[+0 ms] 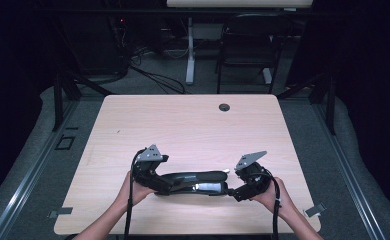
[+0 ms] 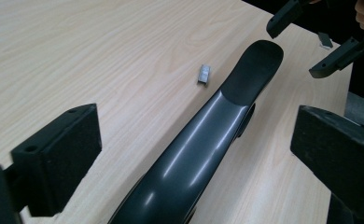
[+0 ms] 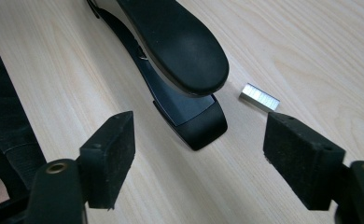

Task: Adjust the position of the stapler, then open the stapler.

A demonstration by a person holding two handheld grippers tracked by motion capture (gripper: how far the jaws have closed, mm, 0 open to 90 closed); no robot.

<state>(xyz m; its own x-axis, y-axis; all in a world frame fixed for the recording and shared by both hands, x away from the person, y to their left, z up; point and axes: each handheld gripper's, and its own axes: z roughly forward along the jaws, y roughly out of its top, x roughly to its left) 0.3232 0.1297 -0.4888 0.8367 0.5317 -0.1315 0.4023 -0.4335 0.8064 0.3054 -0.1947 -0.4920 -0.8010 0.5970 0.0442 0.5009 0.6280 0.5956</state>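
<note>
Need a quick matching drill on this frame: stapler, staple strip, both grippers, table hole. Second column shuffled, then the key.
1. stapler
2. staple strip
3. left gripper
4. table hole

A. open, jaws either side of the stapler's rear body
B. near the far table edge
C. lying between the two grippers
D. loose on the table beside the stapler's front end

The right gripper is open too, facing the stapler's front.

Pairs: 1-C, 2-D, 3-A, 4-B

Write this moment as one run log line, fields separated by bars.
stapler flat on table | staple strip loose beside its front | left hand-held gripper open astride it | right hand-held gripper open, facing front
</note>
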